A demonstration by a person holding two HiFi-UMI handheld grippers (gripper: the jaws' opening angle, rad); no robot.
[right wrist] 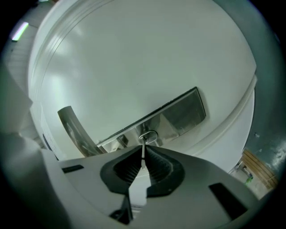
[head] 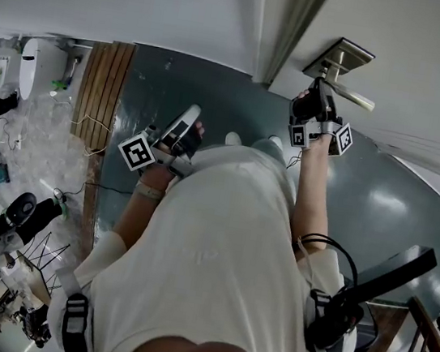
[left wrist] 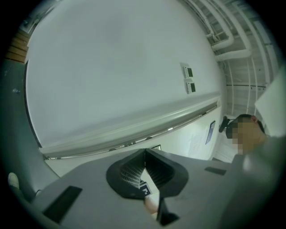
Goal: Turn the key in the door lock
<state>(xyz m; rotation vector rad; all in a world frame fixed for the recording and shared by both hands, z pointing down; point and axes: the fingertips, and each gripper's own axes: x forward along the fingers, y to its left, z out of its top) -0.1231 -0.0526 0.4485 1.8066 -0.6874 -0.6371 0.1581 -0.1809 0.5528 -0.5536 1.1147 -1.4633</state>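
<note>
A brass lock plate [head: 342, 58] with a lever handle [head: 355, 97] is fixed on the white door [head: 434, 56]. My right gripper [head: 314, 103] is raised to it. In the right gripper view the thin metal key [right wrist: 143, 152] sticks out of the round keyhole [right wrist: 148, 136] in the plate [right wrist: 178, 114]. The right gripper [right wrist: 143, 157] is shut on the key's head. The curved handle [right wrist: 71, 129] lies to the left. My left gripper [head: 189, 119] hangs lower at the left, away from the door. In its own view the left gripper [left wrist: 145, 154] is shut with nothing in it.
The white door frame [head: 287, 25] runs beside the lock. Below lies a dark green floor [head: 215, 97] with a wooden strip [head: 102, 88] at its left. Equipment and cables [head: 8, 221] clutter the far left. A dark railing [head: 385, 278] stands at the lower right.
</note>
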